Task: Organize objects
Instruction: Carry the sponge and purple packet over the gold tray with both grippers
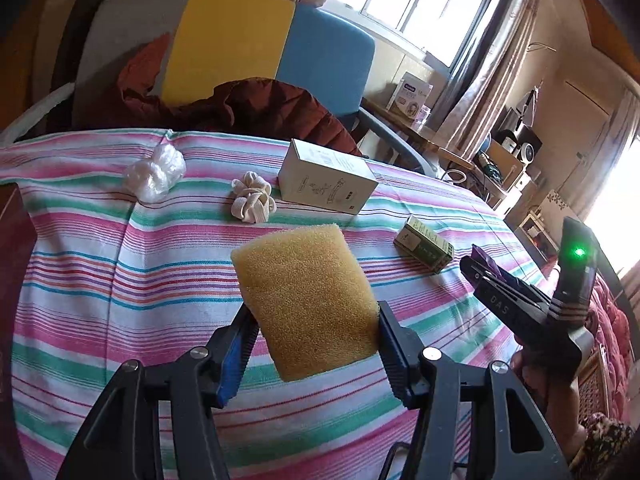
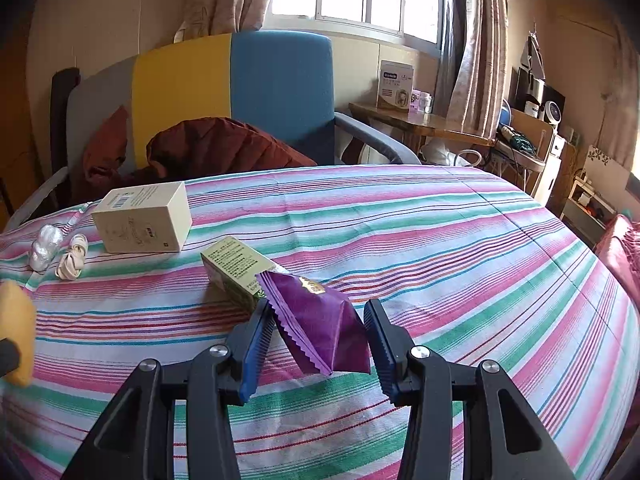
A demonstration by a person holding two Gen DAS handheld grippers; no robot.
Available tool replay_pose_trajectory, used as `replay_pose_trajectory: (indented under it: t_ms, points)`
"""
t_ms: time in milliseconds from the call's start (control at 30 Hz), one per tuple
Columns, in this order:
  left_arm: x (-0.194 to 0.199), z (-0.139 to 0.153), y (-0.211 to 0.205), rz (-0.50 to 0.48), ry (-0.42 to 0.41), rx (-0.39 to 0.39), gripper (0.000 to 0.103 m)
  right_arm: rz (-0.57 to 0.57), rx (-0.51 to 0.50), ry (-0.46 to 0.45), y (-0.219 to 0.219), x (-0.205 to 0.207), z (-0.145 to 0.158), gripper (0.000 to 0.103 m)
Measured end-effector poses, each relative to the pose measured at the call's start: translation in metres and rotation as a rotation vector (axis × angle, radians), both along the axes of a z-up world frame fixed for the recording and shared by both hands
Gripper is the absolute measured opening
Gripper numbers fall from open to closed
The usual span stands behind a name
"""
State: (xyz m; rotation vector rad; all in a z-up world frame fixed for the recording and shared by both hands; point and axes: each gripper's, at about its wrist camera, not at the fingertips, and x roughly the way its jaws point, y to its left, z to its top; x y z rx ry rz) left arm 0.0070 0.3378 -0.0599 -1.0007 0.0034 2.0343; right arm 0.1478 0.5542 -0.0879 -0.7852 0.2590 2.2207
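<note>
In the left wrist view, the left gripper (image 1: 316, 328) clamps a yellow sponge (image 1: 306, 300) between its two pads, and the sponge hangs above the striped cloth (image 1: 120, 280) that covers the tabletop. Beyond the sponge lies a large white box (image 1: 326, 180). To the left of that box sits a bundle of cream cord (image 1: 252, 196), and farther left of the box a crumpled clear plastic wad (image 1: 154, 172). To the right of the box and nearer the camera lies a small green box (image 1: 424, 248). Right of the green box, the right gripper (image 1: 478, 270) shows from the side with a purple packet (image 1: 486, 260) in its tip, held in a person's hand (image 1: 536, 380).

In the right wrist view, the right gripper (image 2: 320, 334) stands narrow, its pads pressing a purple packet (image 2: 320, 324) that is lifted off the striped cloth (image 2: 440, 260). Just behind the packet lies the small green box (image 2: 236, 272). Left of and beyond the green box sits the large white box (image 2: 144, 218), with the cream cord (image 2: 72, 260) and the plastic wad (image 2: 46, 246) farther left. The sponge (image 2: 18, 332) shows at the left edge.
</note>
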Motion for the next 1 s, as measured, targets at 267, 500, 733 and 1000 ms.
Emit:
replay_pose_trajectory:
  t_ms: [267,500,733,1000]
  points:
    - [0.006,0.013,-0.036,0.023,-0.036,0.056,0.059,0.009,0.041,0.002,-0.008,0.000,0.005,0.047]
    - [0.006,0.026,-0.076,0.062,-0.038,0.084,0.059,0.027,0.073,-0.005,-0.017,-0.001,0.007,0.047]
    - [-0.005,0.036,-0.123,0.140,-0.028,0.102,0.059,0.036,0.083,-0.021,-0.026,0.000,0.008,0.047]
    - [-0.030,0.036,-0.186,0.266,-0.051,0.109,0.059,0.099,0.110,-0.067,-0.053,-0.006,0.011,0.047]
